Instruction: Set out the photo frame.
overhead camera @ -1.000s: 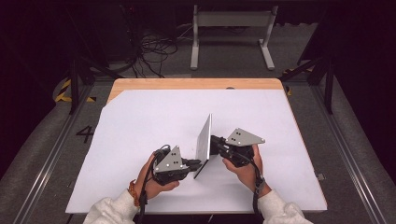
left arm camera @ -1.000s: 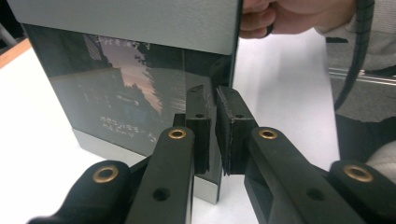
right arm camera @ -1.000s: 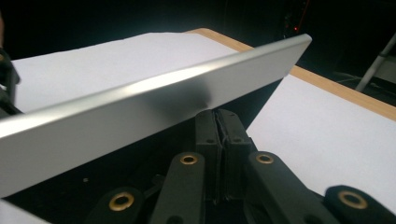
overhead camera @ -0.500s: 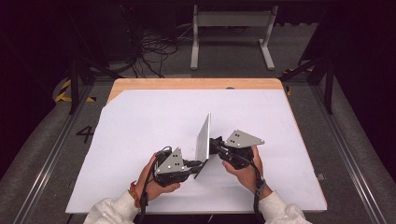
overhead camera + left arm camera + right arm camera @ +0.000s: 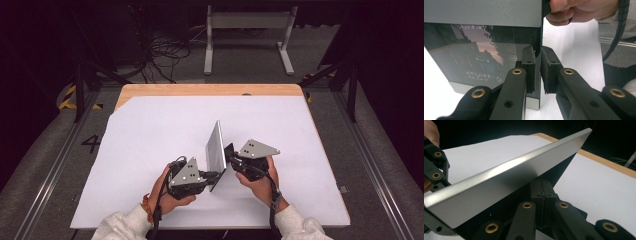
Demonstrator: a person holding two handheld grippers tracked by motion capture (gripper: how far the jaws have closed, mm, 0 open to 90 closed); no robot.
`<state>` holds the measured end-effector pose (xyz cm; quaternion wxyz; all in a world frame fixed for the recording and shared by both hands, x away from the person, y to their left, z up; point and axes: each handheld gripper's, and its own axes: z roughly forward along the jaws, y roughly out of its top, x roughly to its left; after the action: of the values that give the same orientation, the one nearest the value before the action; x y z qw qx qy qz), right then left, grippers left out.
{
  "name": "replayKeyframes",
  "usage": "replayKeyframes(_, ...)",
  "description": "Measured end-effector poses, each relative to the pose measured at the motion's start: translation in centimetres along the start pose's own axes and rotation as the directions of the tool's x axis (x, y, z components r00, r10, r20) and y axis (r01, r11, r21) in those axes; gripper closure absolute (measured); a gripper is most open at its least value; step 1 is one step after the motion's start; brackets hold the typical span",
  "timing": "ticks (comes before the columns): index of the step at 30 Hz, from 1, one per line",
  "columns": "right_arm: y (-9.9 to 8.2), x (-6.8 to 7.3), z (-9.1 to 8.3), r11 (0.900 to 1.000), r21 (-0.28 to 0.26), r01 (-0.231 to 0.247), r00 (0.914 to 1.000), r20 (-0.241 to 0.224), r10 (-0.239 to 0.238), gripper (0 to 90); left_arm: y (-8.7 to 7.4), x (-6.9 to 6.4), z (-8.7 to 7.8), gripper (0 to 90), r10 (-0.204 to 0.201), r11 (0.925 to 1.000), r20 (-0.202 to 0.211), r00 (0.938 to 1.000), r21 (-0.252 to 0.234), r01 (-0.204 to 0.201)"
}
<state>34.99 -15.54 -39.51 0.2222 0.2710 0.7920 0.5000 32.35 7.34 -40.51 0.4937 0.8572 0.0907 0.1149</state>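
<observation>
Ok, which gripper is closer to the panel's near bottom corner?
Left. The left gripper straddles the panel's near edge just above that corner; the right gripper sits farther up the table, tips at the panel's right face.

Recording lab: black curtains are enclosing a white-topped table (image 5: pixel 150 130), with loose cables (image 5: pixel 162 55) and a metal stand (image 5: pixel 247 22) lying beyond the tongs.

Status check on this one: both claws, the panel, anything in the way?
Left claw shut on silver panel's edge. Right claw shut, panel above it. Panel tilted up off white table cover. No obstruction visible.
</observation>
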Motion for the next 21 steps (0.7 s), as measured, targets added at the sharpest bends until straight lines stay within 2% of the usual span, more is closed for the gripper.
replayKeyframes(21,-0.3,-0.47,-0.01,1.0,-0.005,-0.003,1.0,0.001,0.003,89.6,0.54,-0.37,1.03,81.1,-0.005,1.0,-0.024,0.9997,-0.003,0.005)
